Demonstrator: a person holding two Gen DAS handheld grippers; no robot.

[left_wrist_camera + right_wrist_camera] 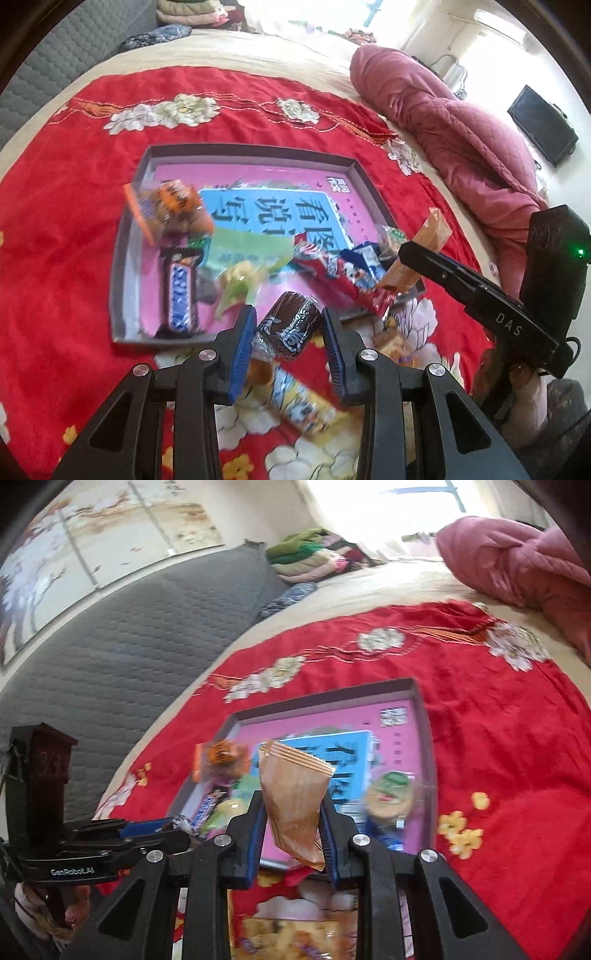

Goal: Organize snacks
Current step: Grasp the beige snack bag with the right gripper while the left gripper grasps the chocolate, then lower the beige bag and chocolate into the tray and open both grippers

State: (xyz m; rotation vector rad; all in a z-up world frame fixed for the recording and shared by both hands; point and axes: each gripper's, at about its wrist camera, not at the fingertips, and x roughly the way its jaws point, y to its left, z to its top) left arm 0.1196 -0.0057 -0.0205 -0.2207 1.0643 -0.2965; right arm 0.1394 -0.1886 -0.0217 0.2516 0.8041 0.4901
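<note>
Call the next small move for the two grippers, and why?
Probably carry both forward over the tray and release. The left gripper is shut on a brown wrapped snack short of the near rim; the right gripper is shut on a tan packet near that edge. Other snacks already lie inside.

I see bed (229, 51) with beige sheet filling most of both views, red floral blanket (74, 229) spread over it. Grey quilted headboard (122, 635) along one side. Above it, wall panels (92, 550) with pale blossom-branch painting. Folded clothes pile (310, 557) near bright window (388, 509); daylight washes out that corner. Pink quilted duvet (454, 133) bunched at bed edge. Beyond it I make out dark flat screen (543, 125) and white air conditioner (498, 22) high on wall.
</note>
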